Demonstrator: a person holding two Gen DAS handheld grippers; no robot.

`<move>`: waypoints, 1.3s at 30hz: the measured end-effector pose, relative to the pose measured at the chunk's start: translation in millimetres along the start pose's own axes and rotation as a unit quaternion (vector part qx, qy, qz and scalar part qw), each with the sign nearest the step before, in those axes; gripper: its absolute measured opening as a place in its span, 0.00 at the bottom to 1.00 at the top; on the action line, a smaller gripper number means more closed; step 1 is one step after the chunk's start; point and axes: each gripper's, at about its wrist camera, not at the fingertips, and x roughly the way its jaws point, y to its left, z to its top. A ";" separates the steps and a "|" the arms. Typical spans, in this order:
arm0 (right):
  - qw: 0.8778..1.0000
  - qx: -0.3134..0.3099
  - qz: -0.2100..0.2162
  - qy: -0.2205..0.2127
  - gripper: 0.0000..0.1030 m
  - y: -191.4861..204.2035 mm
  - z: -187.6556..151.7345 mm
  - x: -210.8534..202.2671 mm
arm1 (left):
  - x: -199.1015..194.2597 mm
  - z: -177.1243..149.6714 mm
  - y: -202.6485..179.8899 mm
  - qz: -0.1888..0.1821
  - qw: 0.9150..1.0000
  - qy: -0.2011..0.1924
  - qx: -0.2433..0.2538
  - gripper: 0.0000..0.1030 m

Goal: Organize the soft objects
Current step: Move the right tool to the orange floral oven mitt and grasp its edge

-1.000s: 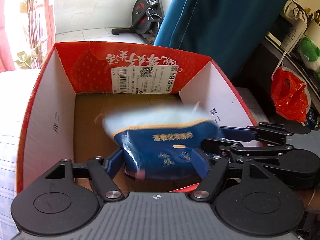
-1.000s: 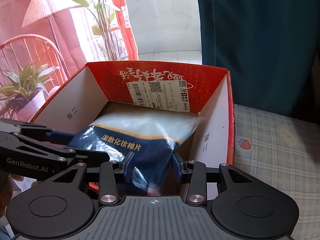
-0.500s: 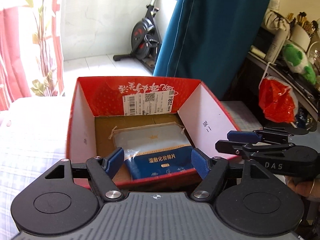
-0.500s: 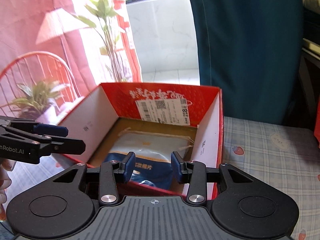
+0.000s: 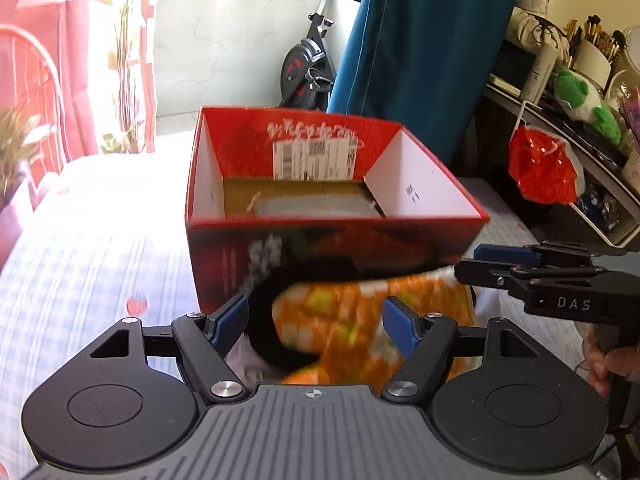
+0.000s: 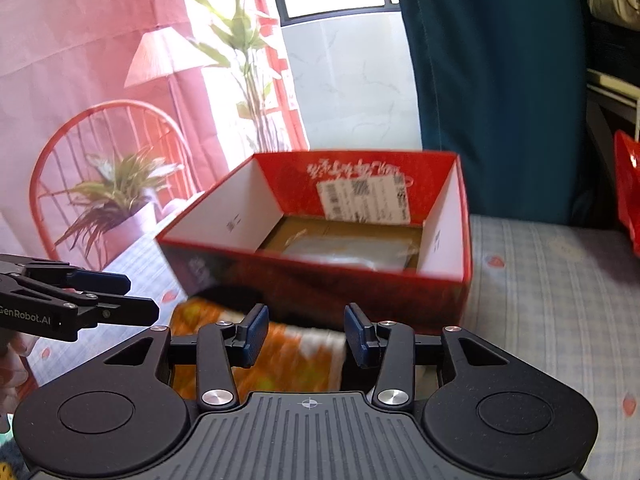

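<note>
A red cardboard box [image 5: 336,222] [image 6: 316,264] stands open on the checked bedcover. The blue-and-clear bag of cotton pads [image 5: 316,206] [image 6: 352,250] lies flat on its bottom. In front of the box lies a soft orange patterned item with a black band [image 5: 360,320] [image 6: 292,356], blurred. My left gripper [image 5: 314,312] [image 6: 100,292] hangs open above that item, apart from it. My right gripper [image 6: 306,320] [image 5: 480,260] is beside it at the same height, its jaws opening, with nothing pressed between the pads.
A teal curtain [image 5: 420,60] hangs behind the box, with an exercise bike [image 5: 308,68] further back. To the right, a shelf holds a green plush [image 5: 580,100] and a hanging red plastic bag [image 5: 540,168]. A potted plant [image 6: 116,200] and red chair [image 6: 80,140] stand left.
Both grippers let go of the blue bag and drew back out of the box. The bag now lies inside it, and the orange item has come into view below the fingers.
</note>
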 end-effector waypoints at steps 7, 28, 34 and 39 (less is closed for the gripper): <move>1.000 0.004 0.006 0.029 0.38 9.8 -35.9 -2.8 | -3.8 -35.4 4.9 0.000 1.000 0.015 -0.026 0.74; 0.998 0.039 -0.004 0.059 0.43 -1.3 -68.2 9.4 | 16.9 -73.2 20.3 -0.002 0.993 0.052 -0.106 0.71; 0.997 0.039 -0.001 0.063 0.43 -0.8 -70.0 11.8 | 22.4 -77.2 22.0 -0.011 0.991 0.058 -0.119 0.70; 0.997 0.038 0.003 0.067 0.44 1.0 -70.4 13.9 | 24.3 -78.3 23.6 -0.016 0.990 0.057 -0.127 0.69</move>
